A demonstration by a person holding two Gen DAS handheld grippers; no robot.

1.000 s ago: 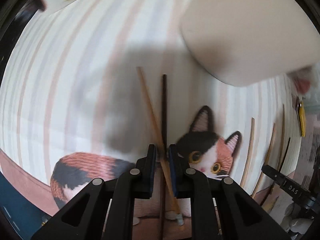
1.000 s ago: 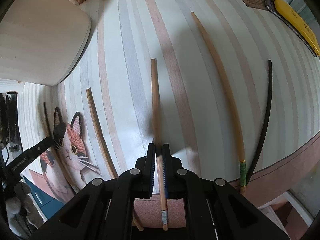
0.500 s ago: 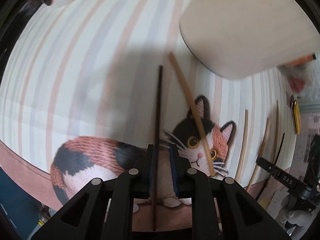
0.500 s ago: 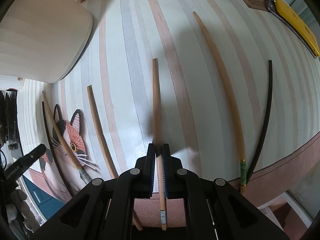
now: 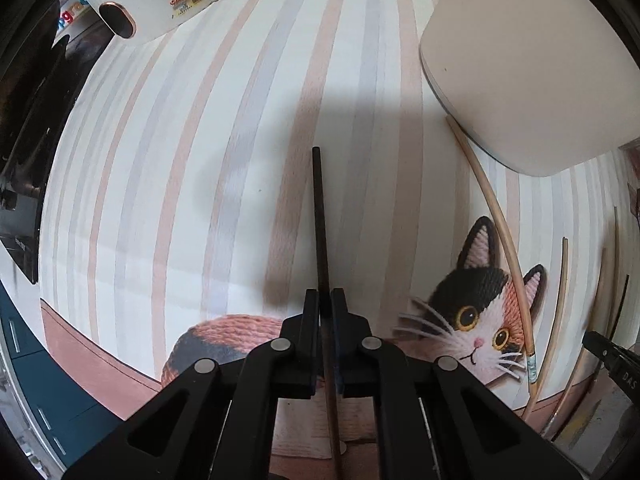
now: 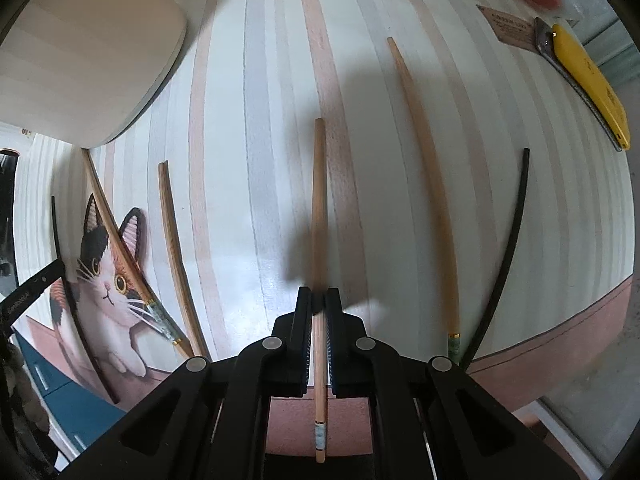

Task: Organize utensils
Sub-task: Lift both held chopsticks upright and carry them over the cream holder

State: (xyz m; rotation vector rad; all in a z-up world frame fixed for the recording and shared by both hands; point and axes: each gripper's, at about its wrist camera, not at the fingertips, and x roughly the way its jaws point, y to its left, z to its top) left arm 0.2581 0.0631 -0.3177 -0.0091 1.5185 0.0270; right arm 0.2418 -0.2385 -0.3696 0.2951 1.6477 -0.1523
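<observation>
My left gripper is shut on a black chopstick that points forward over the striped mat. A light wooden chopstick lies to its right across the cat picture, its tip by the beige tray. My right gripper is shut on a wooden chopstick. In the right wrist view a wooden chopstick and a black chopstick lie to the right. Two wooden chopsticks lie to the left, near the cat.
The beige tray sits at the far left in the right wrist view. A yellow utility knife and a brown card lie far right. A white appliance stands at the left view's far edge. The mat's pink edge is near.
The left gripper has let the light wooden chopstick drop out; it now lies on the cat picture. The left gripper has shifted left with the black chopstick. The right gripper has barely moved.
</observation>
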